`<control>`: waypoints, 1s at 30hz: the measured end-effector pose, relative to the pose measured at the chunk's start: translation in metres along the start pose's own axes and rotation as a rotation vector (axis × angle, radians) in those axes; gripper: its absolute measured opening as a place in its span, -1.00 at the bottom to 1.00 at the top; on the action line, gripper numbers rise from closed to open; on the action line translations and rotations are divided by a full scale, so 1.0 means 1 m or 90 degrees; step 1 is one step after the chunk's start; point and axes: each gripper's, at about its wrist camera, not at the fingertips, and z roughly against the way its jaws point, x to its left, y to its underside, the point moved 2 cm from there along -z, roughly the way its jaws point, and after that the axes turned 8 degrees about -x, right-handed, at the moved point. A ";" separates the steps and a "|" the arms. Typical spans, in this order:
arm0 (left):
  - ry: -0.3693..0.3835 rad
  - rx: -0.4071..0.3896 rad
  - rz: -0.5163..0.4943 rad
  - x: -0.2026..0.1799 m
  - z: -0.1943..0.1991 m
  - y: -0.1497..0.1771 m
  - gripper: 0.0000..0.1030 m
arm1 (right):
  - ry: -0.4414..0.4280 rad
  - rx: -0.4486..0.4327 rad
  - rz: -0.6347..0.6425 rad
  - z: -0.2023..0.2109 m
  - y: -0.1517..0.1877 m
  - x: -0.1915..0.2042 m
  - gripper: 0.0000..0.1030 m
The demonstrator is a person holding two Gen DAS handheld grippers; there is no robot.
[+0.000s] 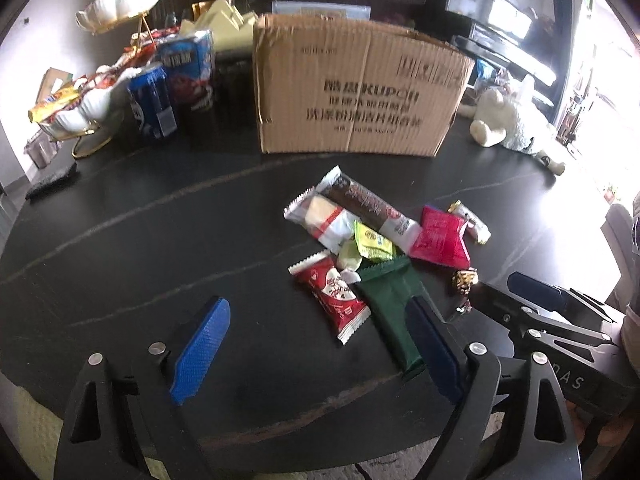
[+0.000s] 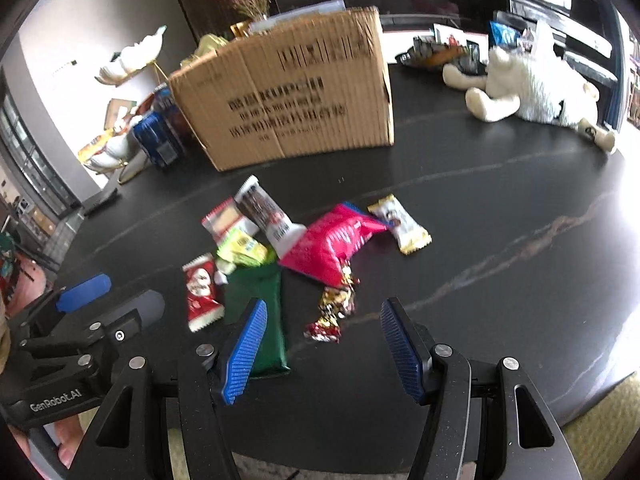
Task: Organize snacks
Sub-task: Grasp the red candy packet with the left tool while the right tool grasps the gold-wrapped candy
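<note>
Cardboard box (image 1: 352,92) reads "KUPOH" — gripper (image 2: 60,368) marked "GenRobot.AI"

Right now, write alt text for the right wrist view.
The right tool, jaws open, hangs over a dark table above a pile of snack packets, nearest a green packet and a foil candy. Behind stand a cardboard box and a white plush toy.

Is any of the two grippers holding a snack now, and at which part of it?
Nothing is held. The left gripper and the right gripper both stand open above the table, and the snacks, such as the green packet, lie loose on it.
</note>
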 end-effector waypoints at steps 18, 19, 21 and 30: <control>0.025 0.046 0.042 0.003 -0.044 0.005 0.15 | 0.011 0.017 -0.008 -0.025 0.002 -0.005 -0.02; 0.025 0.048 0.043 0.003 -0.045 0.005 0.10 | 0.012 0.017 -0.006 -0.026 0.002 -0.005 -0.04; 0.027 0.053 0.048 0.003 -0.049 0.005 0.02 | 0.014 0.015 -0.004 -0.027 0.001 -0.004 -0.09; 0.035 0.057 0.048 0.004 -0.051 0.008 -0.47 | 0.021 0.019 0.013 -0.033 0.003 -0.003 -0.51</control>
